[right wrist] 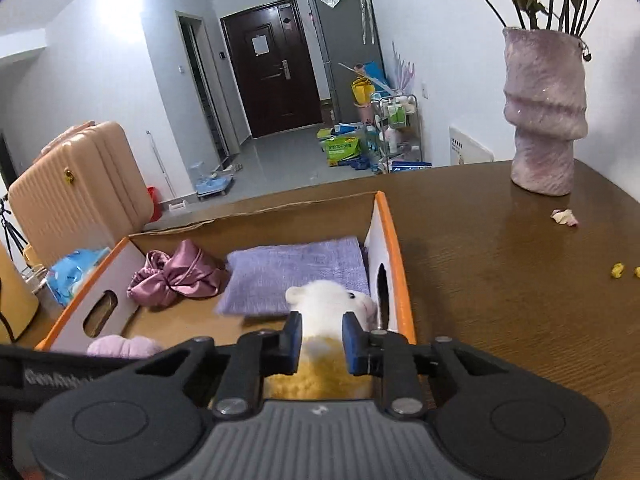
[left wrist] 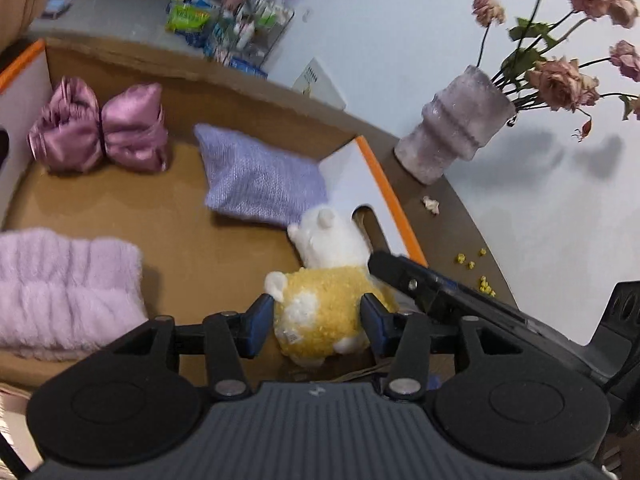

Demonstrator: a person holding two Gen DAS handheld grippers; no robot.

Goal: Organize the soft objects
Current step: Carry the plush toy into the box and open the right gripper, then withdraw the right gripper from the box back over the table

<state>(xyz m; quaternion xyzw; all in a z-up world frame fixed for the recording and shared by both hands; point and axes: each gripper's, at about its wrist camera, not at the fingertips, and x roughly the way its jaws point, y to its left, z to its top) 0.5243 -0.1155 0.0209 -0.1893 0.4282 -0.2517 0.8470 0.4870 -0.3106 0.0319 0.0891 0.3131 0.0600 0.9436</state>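
A yellow-and-white plush toy [left wrist: 320, 300] lies in the right near corner of an open cardboard box [left wrist: 180, 216]. My left gripper [left wrist: 316, 320] is open, its blue pads on either side of the toy's yellow body. My right gripper [right wrist: 320, 340] is shut on the toy's white neck, as its own view shows the plush toy [right wrist: 324, 308]. In the box also lie a purple satin bow [left wrist: 100, 128], a lilac knit cloth [left wrist: 260, 176] and a fluffy lilac towel [left wrist: 68, 288].
A purple vase [left wrist: 456, 128] of dried roses stands on the brown table [right wrist: 500, 280] right of the box. Petals [right wrist: 564, 217] and yellow crumbs [left wrist: 476, 268] lie near it. The box's orange-edged right wall [right wrist: 394, 264] is close to both grippers.
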